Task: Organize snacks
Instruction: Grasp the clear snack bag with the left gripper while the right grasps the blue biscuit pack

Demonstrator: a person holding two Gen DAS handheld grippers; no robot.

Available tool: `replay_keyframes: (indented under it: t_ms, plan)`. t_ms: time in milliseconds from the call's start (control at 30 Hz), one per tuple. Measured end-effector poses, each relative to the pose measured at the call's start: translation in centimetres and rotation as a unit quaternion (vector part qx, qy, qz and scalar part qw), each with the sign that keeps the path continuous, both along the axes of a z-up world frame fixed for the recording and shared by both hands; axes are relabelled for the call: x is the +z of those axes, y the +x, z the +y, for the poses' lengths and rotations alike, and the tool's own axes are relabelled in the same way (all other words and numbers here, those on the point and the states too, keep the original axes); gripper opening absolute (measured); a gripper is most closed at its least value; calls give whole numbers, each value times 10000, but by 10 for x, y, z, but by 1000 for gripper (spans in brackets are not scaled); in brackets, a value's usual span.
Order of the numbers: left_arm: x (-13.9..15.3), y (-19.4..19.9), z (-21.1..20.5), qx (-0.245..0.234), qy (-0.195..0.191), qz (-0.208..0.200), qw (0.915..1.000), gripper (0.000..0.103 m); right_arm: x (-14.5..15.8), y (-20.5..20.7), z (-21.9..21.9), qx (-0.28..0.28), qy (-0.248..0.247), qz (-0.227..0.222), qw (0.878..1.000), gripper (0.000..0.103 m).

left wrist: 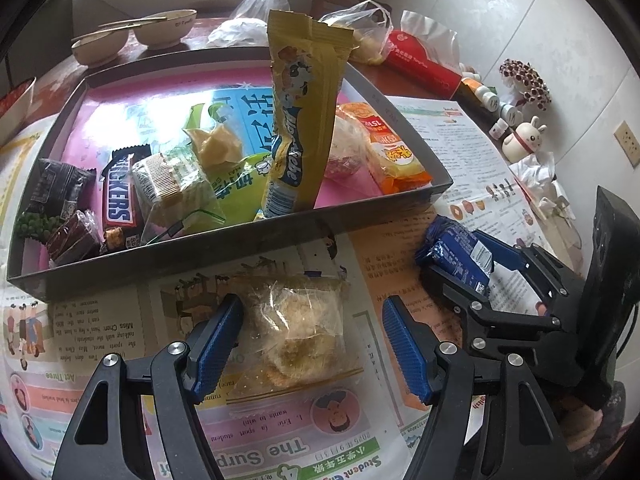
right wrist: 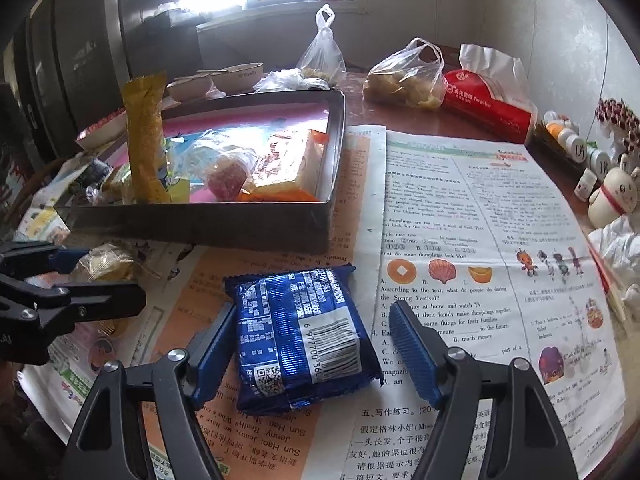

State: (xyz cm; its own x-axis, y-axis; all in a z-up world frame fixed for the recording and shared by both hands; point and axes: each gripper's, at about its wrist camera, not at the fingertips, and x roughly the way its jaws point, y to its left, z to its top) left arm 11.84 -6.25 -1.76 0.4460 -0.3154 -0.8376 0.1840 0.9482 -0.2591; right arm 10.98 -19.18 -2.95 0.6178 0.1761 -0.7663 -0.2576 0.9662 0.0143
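A clear-wrapped pastry lay on the newspaper just in front of the tray, and a blue snack packet lay on the same paper to its right, also outside the tray.

The tray was a shallow dark box with a pink lining. Inside it a tall yellow snack packet stood nearly upright against the front wall. Beside it lay a green packet, a Snickers bar, a pale wafer pack, a small dark-red wrapped sweet, a black packet and an orange packet at the right end.

The left gripper was low over the paper, its jaws wide apart on both sides of the pastry; the left pad seemed to touch the wrapper, the other pad stood apart from it. The right gripper was also wide, with the blue packet between its fingers. Whether its left finger touched the packet I could not tell; the right one stood clear.

Behind the tray were two bowls, knotted plastic bags and a red tissue pack.
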Motion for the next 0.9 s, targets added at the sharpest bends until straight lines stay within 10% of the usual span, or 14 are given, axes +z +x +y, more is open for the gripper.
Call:
replay_keyframes:
  t_ms: [600,900]
  plan:
    - [-2,-2,-8,-98,257,-123,9995,73,3,3,-17,-276,614,154,9976,54]
    - [-2,-2,2,-55,297,-218,9993,50,15,-1,-25,-353,807,37,9961,53]
